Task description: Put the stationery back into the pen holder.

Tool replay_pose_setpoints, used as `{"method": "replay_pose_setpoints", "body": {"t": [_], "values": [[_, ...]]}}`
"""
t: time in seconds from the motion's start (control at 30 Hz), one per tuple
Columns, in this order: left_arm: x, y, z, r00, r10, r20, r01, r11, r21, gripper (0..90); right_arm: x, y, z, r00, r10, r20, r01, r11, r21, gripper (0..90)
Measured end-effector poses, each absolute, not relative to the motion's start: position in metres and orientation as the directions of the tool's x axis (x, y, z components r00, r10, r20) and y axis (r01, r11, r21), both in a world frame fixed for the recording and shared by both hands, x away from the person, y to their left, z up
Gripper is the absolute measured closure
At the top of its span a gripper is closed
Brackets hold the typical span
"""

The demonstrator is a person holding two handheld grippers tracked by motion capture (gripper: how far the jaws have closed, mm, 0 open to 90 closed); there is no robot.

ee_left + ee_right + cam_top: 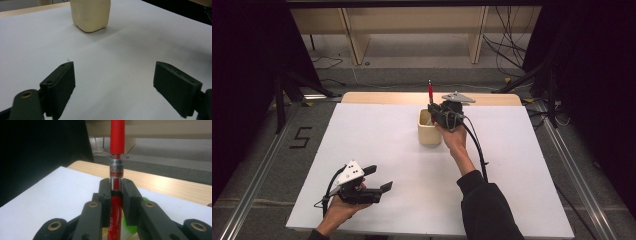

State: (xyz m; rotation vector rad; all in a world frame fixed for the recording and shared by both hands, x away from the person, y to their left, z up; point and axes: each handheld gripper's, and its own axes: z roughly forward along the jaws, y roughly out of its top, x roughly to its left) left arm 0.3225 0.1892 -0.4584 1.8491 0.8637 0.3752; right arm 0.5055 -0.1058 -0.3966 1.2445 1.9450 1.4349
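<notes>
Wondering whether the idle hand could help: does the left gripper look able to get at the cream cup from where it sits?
Probably yes. The left gripper is open, and bare white tabletop lies between it and the cream cup.

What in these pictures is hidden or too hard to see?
- Red pen: lower end hidden by the right gripper in its view; print too blurred to read.
- Cream cup: inside hidden behind that gripper, high view.
- Cup top: cut off by the left gripper view's edge.
</notes>
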Motion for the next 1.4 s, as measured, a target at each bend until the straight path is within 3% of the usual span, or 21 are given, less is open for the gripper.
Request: {"method": "replay_pose_setpoints", "body": {"t": [0.33, 0.37, 0.47, 0.5, 0.63, 1.4], "values": [[0.323, 0.189, -0.459, 0.696, 0.707, -0.125, 0.393, -0.229, 0.891, 17.3, 0.506, -0.105, -0.405, -0.510, 0.844, 0.167, 0.424, 0.078, 0.902, 77.9], [0.323, 0.189, -0.459, 0.697, 0.706, -0.125, 0.394, -0.230, 0.890, 17.3, 0.506, -0.105, -0.405, -0.514, 0.840, 0.172, 0.428, 0.078, 0.901, 71.7], [0.323, 0.189, -0.458, 0.697, 0.706, -0.126, 0.395, -0.231, 0.889, 17.1, 0.506, -0.106, -0.405, -0.514, 0.837, 0.189, 0.449, 0.075, 0.890, 42.0], [0.323, 0.189, -0.458, 0.696, 0.707, -0.125, 0.395, -0.231, 0.889, 17.1, 0.505, -0.106, -0.405, -0.523, 0.831, 0.189, 0.448, 0.080, 0.891, 37.0], [0.323, 0.190, -0.458, 0.696, 0.707, -0.125, 0.394, -0.231, 0.889, 17.1, 0.501, -0.111, -0.399, -0.551, 0.812, 0.194, 0.436, 0.082, 0.896, 30.8], [0.325, 0.193, -0.458, 0.687, 0.707, -0.169, 0.410, -0.185, 0.893, 17.0, 0.452, -0.133, -0.391, -0.625, 0.758, 0.187, 0.426, 0.130, 0.895, 29.0]]}}
